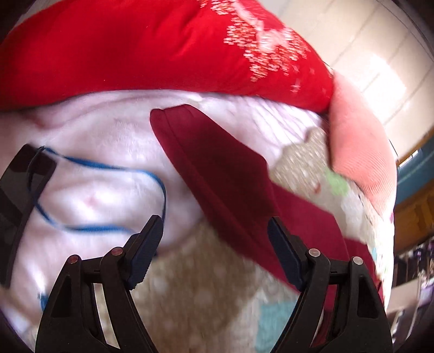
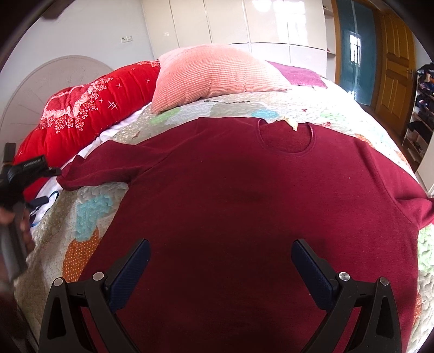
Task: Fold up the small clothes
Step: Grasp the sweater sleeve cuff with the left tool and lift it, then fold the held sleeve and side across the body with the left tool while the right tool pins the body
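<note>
Glossy white wardrobe doors (image 2: 244,21) and a wooden door (image 2: 393,68) back a bed covered by a pastel patchwork quilt (image 2: 89,217), where a dark red long-sleeved knit sweater (image 2: 244,203) lies spread flat, neckline toward a pink ribbed pillow (image 2: 214,76) and a bright red flowered duvet (image 2: 81,116). Above the sweater's body, the right gripper (image 2: 220,266) hovers with fingers spread wide, holding nothing. At the bed's left side, the left gripper (image 1: 215,244) is likewise wide open and empty above the sweater's outstretched sleeve (image 1: 211,163).
</note>
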Tool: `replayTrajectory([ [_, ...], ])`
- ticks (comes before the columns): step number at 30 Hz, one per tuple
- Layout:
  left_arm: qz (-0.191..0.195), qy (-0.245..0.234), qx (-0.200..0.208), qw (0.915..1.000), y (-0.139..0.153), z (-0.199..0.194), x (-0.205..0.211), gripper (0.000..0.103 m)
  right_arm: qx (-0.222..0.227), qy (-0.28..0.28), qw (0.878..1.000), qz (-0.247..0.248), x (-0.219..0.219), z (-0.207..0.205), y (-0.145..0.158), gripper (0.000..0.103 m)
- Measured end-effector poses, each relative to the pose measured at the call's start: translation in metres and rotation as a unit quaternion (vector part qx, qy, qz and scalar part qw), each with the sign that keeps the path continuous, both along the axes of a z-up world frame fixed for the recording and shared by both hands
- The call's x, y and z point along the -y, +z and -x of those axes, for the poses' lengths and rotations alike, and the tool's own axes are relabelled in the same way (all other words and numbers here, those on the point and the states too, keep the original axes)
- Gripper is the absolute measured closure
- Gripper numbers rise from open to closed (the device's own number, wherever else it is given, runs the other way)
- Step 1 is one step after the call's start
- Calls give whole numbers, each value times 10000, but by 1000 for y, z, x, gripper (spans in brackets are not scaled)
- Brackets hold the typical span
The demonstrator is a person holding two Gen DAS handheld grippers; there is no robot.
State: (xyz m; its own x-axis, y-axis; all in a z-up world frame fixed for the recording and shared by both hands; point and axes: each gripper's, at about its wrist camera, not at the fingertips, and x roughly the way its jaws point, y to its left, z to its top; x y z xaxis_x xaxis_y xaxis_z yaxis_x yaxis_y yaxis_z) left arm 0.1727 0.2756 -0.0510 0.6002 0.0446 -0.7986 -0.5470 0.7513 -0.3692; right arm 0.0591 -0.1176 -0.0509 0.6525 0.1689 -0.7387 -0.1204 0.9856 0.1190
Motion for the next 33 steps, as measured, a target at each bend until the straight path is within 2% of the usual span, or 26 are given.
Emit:
replayTrajectory([
  [4, -194, 448, -238, 9985, -9, -27, -33, 23, -70, 42, 10000, -42, -1, -5, -3, 0],
  [7, 20, 705, -293, 9971, -22, -40, -58, 23, -137, 53, 9998, -102, -2, -9, -7, 0],
  [9, 59, 711, -331, 9969, -30, -47, -64, 25, -192, 51, 9997, -125, -2, -11, -11, 0],
  [11, -307, 580, -392, 9971, -32, -52, -61, 48, -251, 51, 9996, -75, -1, -14, -16, 0],
  [12, -476, 444, -445, 9969, -31, -55, -57, 80, -257, 54, 9996, -44, -1, -15, -17, 0],
  [13, -522, 323, -460, 9970, -29, -57, -55, 94, -247, 59, 9997, -55, -1, -15, -17, 0],
  [16, -520, 158, -190, 9983, -12, -46, -51, 97, -176, 13, 9998, -68, 2, -14, -16, 0],
  [18, -575, 62, 65, 9983, 12, -31, -42, 98, -141, -26, 9998, -127, 6, -12, -13, 0],
  [22, -686, -505, 791, 9932, 70, -3, -3, 98, -61, -145, 9996, -230, 16, -7, -5, 0],
  [24, -679, -950, 1165, 9863, 98, 6, 28, 98, -36, -268, 9992, -309, 24, -5, 0, 0],
  [27, -594, -1601, 1452, 9746, 124, 17, 80, 98, 48, -353, 9983, -455, 37, 0, 11, 0],
  [31, -428, -2579, 1618, 9516, 131, 20, 170, 98, 287, -620, 9973, -280, 60, 7, 27, 0],
  [33, -270, -2959, 1559, 9420, 121, 0, 221, 98, 290, -836, 9957, -290, 78, 9, 31, 0],
])
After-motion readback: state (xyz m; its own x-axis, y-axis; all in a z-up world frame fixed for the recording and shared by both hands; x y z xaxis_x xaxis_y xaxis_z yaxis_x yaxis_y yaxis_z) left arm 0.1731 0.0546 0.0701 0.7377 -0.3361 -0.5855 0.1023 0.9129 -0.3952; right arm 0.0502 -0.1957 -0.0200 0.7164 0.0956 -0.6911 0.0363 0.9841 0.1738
